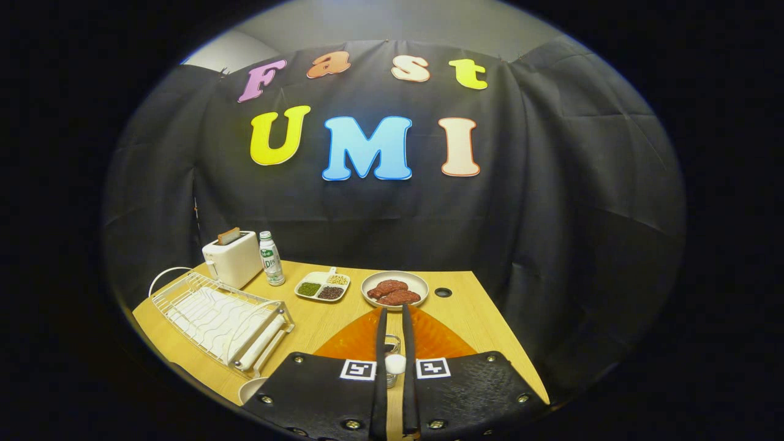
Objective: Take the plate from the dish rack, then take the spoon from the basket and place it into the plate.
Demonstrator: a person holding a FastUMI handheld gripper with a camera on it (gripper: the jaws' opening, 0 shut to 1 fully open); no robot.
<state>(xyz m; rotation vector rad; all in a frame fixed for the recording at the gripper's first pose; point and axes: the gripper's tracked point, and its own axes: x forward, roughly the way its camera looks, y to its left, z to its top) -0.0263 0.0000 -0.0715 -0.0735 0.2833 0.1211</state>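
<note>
The tongs point(392, 321) sit nearly closed at bottom centre, holding nothing — just a slim gap. The dish rack point(217, 315) lies lower left on the counter point(471, 312); a white rim, perhaps the plate point(252, 388), peeks beside it. Best to open wide and approach the rim edge-on. The bottle point(270, 258) label is too small to read — the basket I cannot pick out.

A white toaster point(231, 258) stood at the table's point(478, 312) far corner, a bottle point(271, 258) just beside it. Nearer the middle lay a divided dish point(322, 286) of seeds and a bowl point(395, 289) of reddish meat, close together. A round hole point(443, 292) pierced the tabletop beside the bowl.
</note>
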